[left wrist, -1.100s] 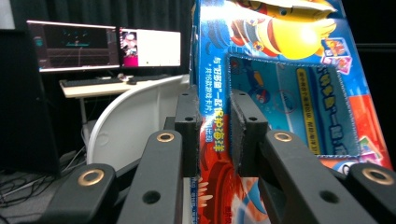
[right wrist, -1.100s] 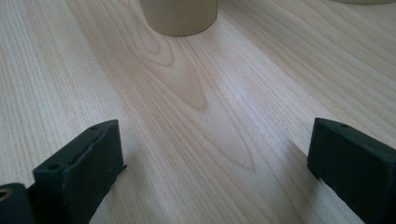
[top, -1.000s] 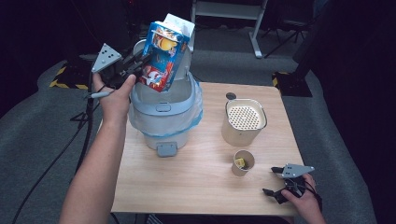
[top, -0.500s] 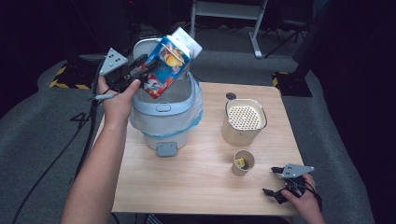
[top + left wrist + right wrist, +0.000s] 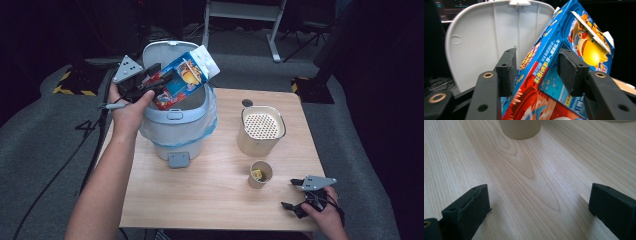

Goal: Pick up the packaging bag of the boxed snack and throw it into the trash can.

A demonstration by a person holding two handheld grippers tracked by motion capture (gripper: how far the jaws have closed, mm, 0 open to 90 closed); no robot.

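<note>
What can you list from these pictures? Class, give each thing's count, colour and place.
Bin: one, pale grey, lid up, table's left.
Carton: one, blue and red, tilted over the bin mouth.
Table: one, light wood.
Perforated container: one, cream, table's right.
Paper cup: one, tan, nearer the person than that container.
Left gripper: one, black, jaws just been opening, carton between them.
Right gripper: one, black, open, low at the table's near right.

Left gripper [image 5: 159, 82] jaws just opening; carton [image 5: 182, 80] tipped flatter over bin [image 5: 175, 122].
</note>
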